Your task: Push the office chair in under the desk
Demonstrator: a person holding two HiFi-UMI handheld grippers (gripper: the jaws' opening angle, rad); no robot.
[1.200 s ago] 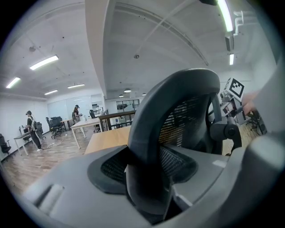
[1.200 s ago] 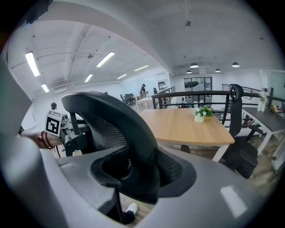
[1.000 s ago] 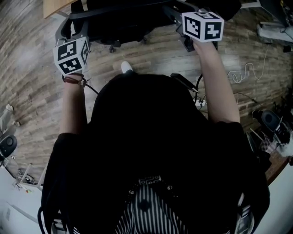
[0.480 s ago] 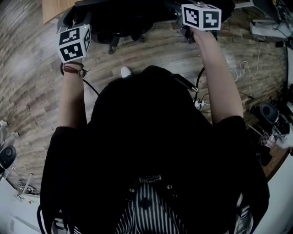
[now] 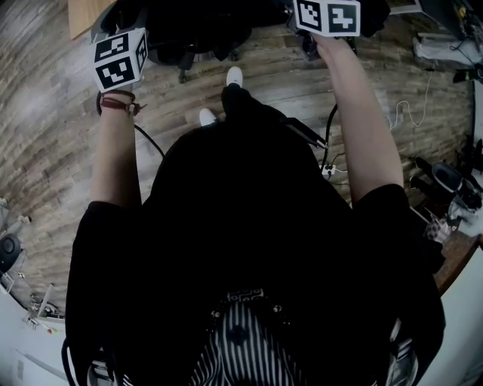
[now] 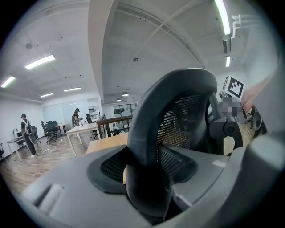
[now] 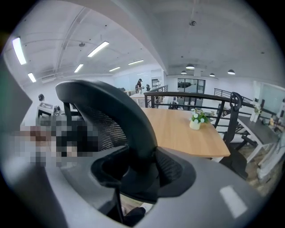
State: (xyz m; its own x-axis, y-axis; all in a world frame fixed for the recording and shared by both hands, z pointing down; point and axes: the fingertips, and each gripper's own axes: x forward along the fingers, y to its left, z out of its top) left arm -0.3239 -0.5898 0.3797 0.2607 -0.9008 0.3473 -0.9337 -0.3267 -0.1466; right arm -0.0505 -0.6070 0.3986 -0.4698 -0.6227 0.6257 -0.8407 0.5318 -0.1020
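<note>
The black office chair (image 5: pixel 198 30) stands at the top of the head view, part way under the wooden desk (image 5: pixel 81 12). My left gripper (image 5: pixel 119 60) is shut on the left rim of the chair's mesh backrest (image 6: pixel 153 116), which sits between the jaws of the left gripper (image 6: pixel 144 174). My right gripper (image 5: pixel 328 16) is shut on the right rim of the backrest (image 7: pixel 122 109), clamped between the jaws of the right gripper (image 7: pixel 136 173). The desk top (image 7: pixel 187 129) lies just beyond the backrest.
A small pot of white flowers (image 7: pixel 196 119) stands on the desk. A black railing (image 7: pixel 196 95) runs behind it. Cables and a power strip (image 5: pixel 329 172) lie on the wood floor at right. The person's white shoe (image 5: pixel 235 76) is behind the chair. People (image 6: pixel 27 133) stand far off.
Both grippers and the chair have moved forward, toward the desk, and more of the chair is out of the head view's top. The person has stepped a foot forward.
</note>
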